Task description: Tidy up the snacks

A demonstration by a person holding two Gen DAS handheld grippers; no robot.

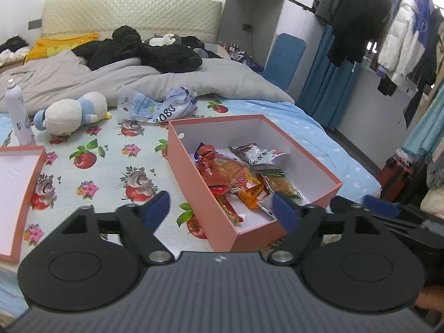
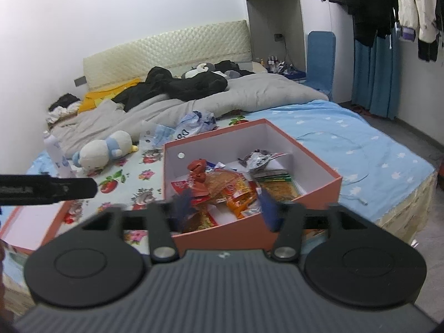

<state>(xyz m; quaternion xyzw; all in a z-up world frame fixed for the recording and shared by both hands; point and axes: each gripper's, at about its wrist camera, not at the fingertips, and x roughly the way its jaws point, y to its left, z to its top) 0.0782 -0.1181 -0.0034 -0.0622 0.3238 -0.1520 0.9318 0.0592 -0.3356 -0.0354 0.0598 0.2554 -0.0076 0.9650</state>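
Snack packets in crinkled red, orange and green wrappers (image 1: 236, 177) lie heaped inside the open pink cardboard box (image 1: 194, 172) on the fruit-patterned bedsheet (image 1: 105, 166), long axes along the box; its near wall hides some. Left tool (image 1: 222, 211) and right tool (image 2: 226, 208) hover open, empty.

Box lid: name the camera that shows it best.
Left wrist: the box lid lies sharp at the frame's left edge, white inside and pink rim visible. Right wrist shows only a blurred corner, partly behind the left gripper.

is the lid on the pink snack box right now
No, the pink box sits open with snack packets showing inside, and its lid lies apart on the bed.
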